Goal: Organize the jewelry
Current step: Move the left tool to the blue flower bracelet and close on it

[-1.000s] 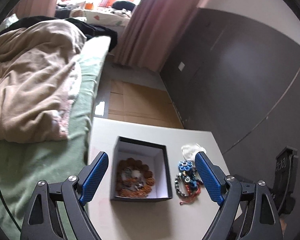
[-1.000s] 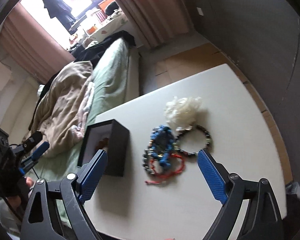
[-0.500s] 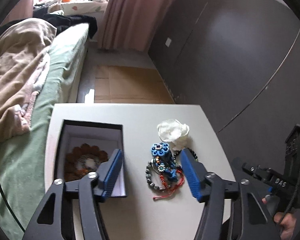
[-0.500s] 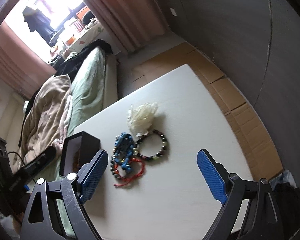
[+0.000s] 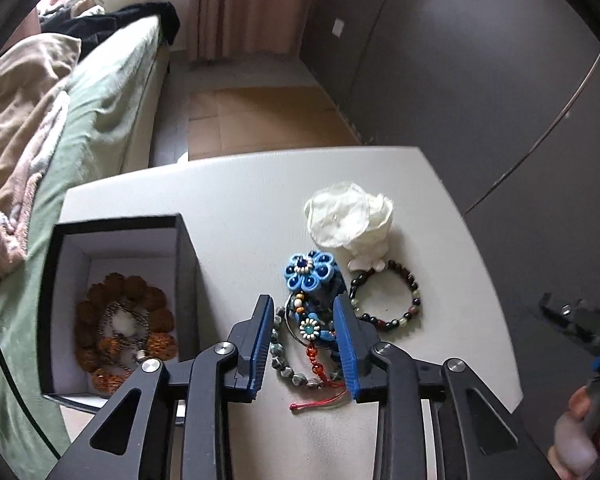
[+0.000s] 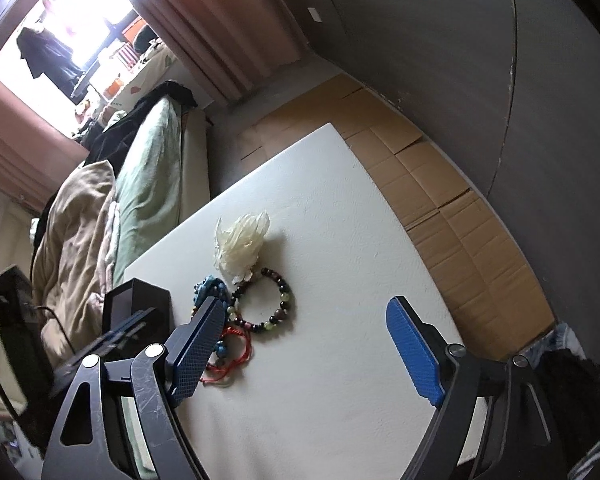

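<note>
The blue flower ornament point(image 5: 309, 276) lies mid-desk in a tangle of bead strands, at 3 o'clock from the box point(image 5: 116, 304). It looks light, soft and snag-prone; the beaded middle seems the best hold. The left tool point(image 5: 302, 344) is closing around it, pads not yet pressing. The right tool point(image 6: 304, 354) hangs wide, empty.

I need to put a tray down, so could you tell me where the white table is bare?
The table is bare right of the dark bead bracelet, out to its edge. It is crowded between the black box and that bracelet, where the white flower and blue flower piece cluster.
</note>
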The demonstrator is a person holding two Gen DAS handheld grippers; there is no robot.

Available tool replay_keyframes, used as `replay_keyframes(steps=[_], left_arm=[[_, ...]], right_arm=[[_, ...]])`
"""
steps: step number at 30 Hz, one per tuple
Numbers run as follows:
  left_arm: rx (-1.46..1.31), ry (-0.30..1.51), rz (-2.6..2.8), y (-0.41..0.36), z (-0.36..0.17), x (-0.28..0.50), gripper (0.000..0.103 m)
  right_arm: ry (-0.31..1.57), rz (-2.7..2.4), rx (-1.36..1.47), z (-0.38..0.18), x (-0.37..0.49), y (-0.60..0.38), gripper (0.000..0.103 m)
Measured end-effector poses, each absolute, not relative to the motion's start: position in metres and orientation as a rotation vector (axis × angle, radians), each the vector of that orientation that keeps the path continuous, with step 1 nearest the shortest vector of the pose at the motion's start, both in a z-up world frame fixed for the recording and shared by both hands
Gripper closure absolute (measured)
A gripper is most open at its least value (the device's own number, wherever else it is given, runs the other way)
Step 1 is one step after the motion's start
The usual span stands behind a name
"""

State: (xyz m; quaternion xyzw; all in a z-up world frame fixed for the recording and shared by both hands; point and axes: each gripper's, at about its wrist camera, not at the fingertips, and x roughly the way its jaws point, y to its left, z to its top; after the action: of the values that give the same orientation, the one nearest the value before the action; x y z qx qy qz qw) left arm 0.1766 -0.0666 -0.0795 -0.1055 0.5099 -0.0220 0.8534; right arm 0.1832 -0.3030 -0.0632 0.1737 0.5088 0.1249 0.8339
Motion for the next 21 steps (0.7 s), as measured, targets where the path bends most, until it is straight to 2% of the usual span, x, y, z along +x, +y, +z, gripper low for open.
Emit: replay_keyframes(steps=[13,17,21], left_arm=[[-0.190,1.159,-0.038,-0.078,-0.111,0.191,0.077],[-0.185,1.161,-0.013,-0.077,-0.115,0.191,0.093],[-0.215,1.135,-0.021,-0.070,-0.108,0.188,0.094]], right_arm=[[1.105,0.230,0.346,-0.071,0.195,-0.301,0.023],[1.113,0.226,0.334,-0.073,0.195,-0.297,0.024],[1.123,0.259,0.308,-0.075,0.195,-0.285,0.039]])
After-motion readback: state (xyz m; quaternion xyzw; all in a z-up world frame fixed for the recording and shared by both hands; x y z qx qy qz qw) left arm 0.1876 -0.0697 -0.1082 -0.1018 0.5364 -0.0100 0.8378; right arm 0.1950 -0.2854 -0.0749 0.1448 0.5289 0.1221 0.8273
